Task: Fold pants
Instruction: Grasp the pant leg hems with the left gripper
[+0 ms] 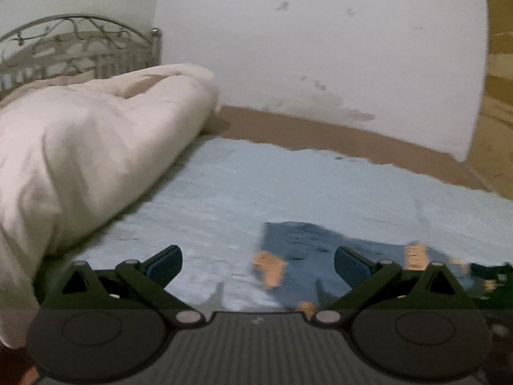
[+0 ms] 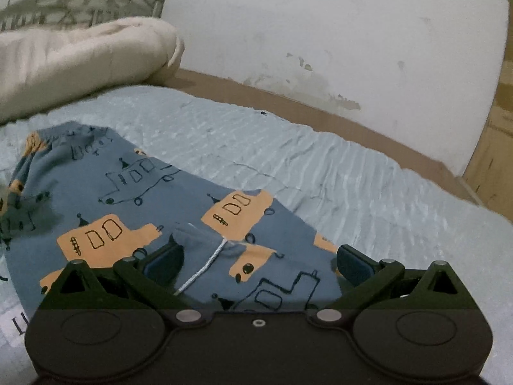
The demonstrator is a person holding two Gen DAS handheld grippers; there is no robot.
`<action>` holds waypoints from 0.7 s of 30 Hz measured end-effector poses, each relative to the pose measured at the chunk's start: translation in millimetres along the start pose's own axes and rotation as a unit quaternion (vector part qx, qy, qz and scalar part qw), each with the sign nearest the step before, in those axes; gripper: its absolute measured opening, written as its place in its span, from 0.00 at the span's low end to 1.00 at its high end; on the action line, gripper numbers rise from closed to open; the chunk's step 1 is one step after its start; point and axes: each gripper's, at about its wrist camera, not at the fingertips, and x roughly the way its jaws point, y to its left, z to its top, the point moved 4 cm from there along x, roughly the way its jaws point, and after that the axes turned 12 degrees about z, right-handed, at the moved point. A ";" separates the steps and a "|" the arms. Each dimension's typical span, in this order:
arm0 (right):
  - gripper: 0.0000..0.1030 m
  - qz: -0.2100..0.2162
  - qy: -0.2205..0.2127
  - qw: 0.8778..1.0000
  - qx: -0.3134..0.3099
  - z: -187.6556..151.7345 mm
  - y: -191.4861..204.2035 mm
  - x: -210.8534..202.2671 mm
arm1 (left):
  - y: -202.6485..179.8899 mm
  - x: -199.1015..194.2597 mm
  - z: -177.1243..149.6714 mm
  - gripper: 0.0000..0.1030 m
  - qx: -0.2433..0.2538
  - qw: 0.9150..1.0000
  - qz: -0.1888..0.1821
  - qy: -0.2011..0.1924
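Blue-grey pants (image 2: 134, 192) with orange truck prints lie spread on the light blue bedsheet (image 2: 336, 173). A white drawstring (image 2: 205, 266) shows at the waistband near my right gripper. My right gripper (image 2: 259, 261) is open, just above the waistband, jaws wide on either side of the drawstring. My left gripper (image 1: 258, 264) is open and empty over the sheet; an edge of the pants (image 1: 304, 247) lies between its fingers, to the right of centre. This view is blurred.
A bulky cream duvet (image 1: 89, 147) is piled at the left of the bed, in front of a metal headboard (image 1: 80, 48). A white stained wall (image 1: 320, 48) and a brown bed edge (image 1: 320, 131) lie beyond the sheet.
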 end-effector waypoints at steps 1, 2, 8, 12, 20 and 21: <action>0.99 0.002 -0.003 1.000 0.004 -1.2 -0.2 0.4 | 1.3 8.7 -1.5 1.00 0.001 1.000 0.008 0.010; 0.99 0.002 -0.004 1.000 0.005 -1.6 -0.5 1.2 | 2.7 16.9 -4.0 1.00 -0.001 1.000 0.012 0.016; 0.99 -0.005 -0.015 1.000 -0.006 -4.2 2.7 1.3 | -6.8 57.2 -27.5 0.99 -0.041 0.998 -0.024 0.049; 0.99 -0.005 -0.021 1.000 -0.001 -6.1 1.6 1.2 | -13.2 71.8 -38.5 0.99 -0.067 0.995 -0.061 0.044; 0.99 -0.022 -0.029 0.999 -0.022 -7.0 8.1 -0.5 | -12.4 103.1 -45.5 0.97 -0.145 0.977 -0.146 0.063; 0.99 -0.023 -0.030 0.999 -0.023 -6.8 8.2 -0.6 | -12.2 106.3 -46.1 0.96 -0.150 0.974 -0.154 0.069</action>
